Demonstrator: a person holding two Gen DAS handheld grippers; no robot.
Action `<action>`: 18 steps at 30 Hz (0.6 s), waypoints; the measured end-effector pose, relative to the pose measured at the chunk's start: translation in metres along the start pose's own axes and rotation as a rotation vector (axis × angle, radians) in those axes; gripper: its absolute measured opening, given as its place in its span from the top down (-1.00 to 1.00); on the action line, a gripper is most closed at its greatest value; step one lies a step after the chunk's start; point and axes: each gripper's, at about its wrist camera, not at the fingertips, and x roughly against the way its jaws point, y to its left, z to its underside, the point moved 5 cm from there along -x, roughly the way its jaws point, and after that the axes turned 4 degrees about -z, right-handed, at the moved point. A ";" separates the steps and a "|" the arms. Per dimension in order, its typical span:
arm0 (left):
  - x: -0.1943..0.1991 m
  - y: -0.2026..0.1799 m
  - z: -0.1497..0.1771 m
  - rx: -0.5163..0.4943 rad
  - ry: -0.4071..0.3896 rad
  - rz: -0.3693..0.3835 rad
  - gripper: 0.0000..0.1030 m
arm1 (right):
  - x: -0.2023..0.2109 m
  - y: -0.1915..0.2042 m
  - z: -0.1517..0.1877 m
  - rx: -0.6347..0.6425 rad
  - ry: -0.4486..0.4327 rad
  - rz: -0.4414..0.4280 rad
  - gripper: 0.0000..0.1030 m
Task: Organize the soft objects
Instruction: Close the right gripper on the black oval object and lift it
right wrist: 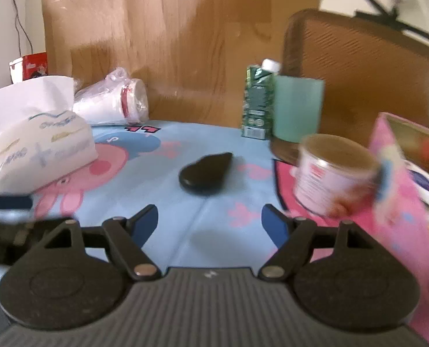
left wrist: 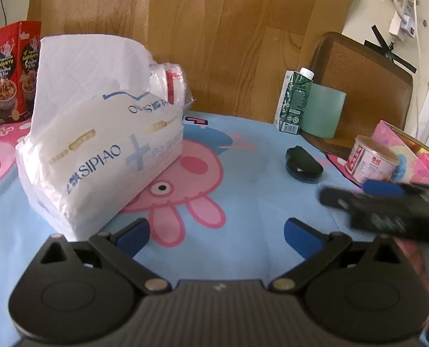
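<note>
A white soft tissue pack (left wrist: pixel 98 156) marked SIPIAO lies on the cartoon tablecloth (left wrist: pixel 243 196), a tissue sticking up from its top. It also shows at the left of the right wrist view (right wrist: pixel 40 147). My left gripper (left wrist: pixel 216 231) is open and empty, just right of and in front of the pack. My right gripper (right wrist: pixel 210 225) is open and empty over bare cloth, in front of a black pouch (right wrist: pixel 205 173). The right gripper also shows blurred at the right of the left wrist view (left wrist: pixel 388 205).
A bagged stack of white cups (right wrist: pixel 113 101) lies behind the tissue pack. A green carton (left wrist: pixel 295 101) and a pale green cup (left wrist: pixel 324 110) stand at the back. A pink-labelled tin (right wrist: pixel 330 173) and a pink box (right wrist: pixel 402 202) sit at the right. Red snack boxes (left wrist: pixel 14 69) stand far left.
</note>
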 end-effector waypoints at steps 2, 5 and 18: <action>0.000 0.001 0.000 0.006 0.000 0.003 -0.99 | -0.018 0.000 -0.011 -0.001 0.014 0.001 -0.55; -0.001 0.001 0.000 0.011 0.004 0.007 -0.99 | -0.039 -0.001 -0.022 0.012 0.034 0.031 -0.56; 0.000 0.002 0.000 0.034 0.010 0.021 -0.99 | -0.013 0.006 0.005 -0.015 0.085 -0.065 -0.03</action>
